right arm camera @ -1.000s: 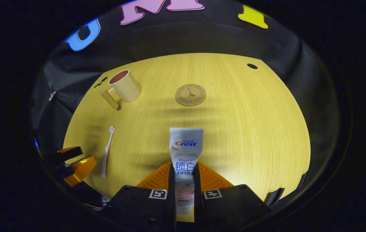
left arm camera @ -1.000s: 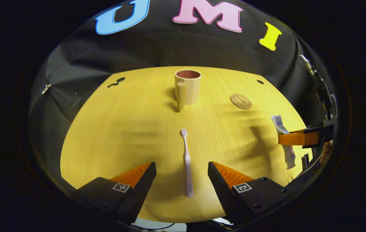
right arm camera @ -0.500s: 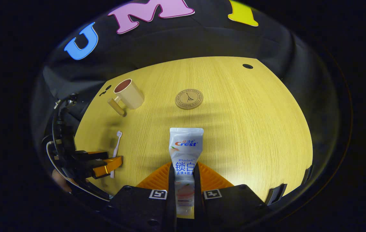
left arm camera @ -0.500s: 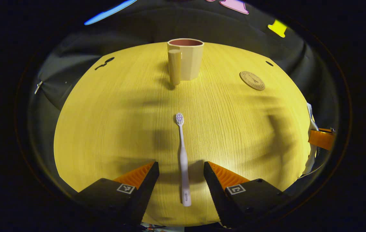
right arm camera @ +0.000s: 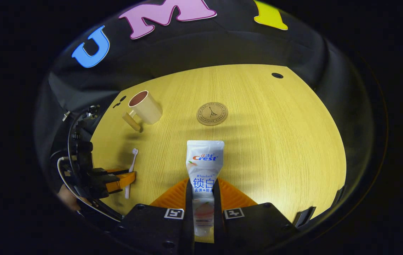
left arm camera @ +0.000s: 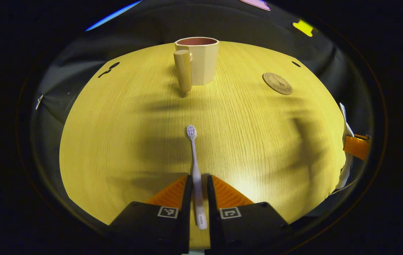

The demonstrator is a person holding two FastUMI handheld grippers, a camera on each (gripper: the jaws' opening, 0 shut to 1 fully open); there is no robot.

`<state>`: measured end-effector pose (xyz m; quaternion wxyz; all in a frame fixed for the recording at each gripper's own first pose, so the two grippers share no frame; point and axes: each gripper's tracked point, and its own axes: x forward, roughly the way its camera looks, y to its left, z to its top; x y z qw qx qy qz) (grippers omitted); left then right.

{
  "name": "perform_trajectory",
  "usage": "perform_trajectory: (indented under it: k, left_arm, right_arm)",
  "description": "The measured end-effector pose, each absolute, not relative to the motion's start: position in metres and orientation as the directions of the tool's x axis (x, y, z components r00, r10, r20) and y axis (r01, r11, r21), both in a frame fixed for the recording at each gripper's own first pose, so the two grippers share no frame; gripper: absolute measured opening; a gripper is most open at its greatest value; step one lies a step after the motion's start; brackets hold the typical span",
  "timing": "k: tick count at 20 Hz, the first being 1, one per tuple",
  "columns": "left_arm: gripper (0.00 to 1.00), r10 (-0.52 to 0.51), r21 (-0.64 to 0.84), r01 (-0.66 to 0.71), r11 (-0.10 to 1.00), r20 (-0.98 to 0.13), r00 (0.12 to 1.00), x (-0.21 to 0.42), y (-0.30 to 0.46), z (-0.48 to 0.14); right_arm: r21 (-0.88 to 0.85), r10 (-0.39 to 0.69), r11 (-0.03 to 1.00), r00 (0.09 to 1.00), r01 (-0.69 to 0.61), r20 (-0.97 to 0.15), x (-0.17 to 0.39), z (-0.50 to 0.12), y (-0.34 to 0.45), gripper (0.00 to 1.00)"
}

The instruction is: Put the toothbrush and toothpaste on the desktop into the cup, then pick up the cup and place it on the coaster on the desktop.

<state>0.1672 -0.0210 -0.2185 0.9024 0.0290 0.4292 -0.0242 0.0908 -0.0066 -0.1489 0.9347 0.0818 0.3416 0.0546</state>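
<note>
In the left gripper view my left gripper [left arm camera: 197,186] is shut on the handle of the pale toothbrush [left arm camera: 194,164], whose bristled head points toward the cup. The beige cup [left arm camera: 200,60] with its wooden handle stands upright at the far side of the table, the round coaster [left arm camera: 277,83] to its right. In the right gripper view my right gripper [right arm camera: 203,193] is shut on the white toothpaste tube [right arm camera: 204,166], held above the table. From there the cup [right arm camera: 145,107] is far left, the coaster [right arm camera: 212,113] straight ahead, the left gripper [right arm camera: 116,179] and toothbrush [right arm camera: 131,170] low left.
The yellow wooden table [left arm camera: 123,134] has a round edge with black cloth behind it. Small dark holes sit near its far rim [left arm camera: 296,64]. A hand [right arm camera: 67,198] and cables show behind the left gripper. The right gripper with the tube [left arm camera: 350,145] is at the right edge.
My left gripper has closed from open onto the toothbrush handle. The right gripper keeps holding the toothpaste and has shifted only slightly.
</note>
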Motion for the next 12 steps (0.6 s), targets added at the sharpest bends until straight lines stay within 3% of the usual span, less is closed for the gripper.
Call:
perform_trajectory:
  k: [1,3,12]
  left_arm:
    - [0.17,-0.019,0.032,0.071,0.997,-0.781,0.624,0.166,-0.022,-0.218]
    - [0.11,-0.027,0.022,0.07,0.997,-0.775,0.632,0.168,-0.021,-0.217]
    - [0.07,-0.083,-0.09,0.03,0.995,-0.677,0.731,0.157,-0.017,-0.205]
  right_arm:
    - [0.187,0.161,0.981,0.759,-0.053,-0.63,0.093,-0.148,-0.006,0.26]
    - [0.183,0.167,0.981,0.762,-0.065,-0.625,0.098,-0.143,-0.005,0.26]
    - [0.153,0.191,0.98,0.804,-0.126,-0.563,0.131,-0.102,0.01,0.26]
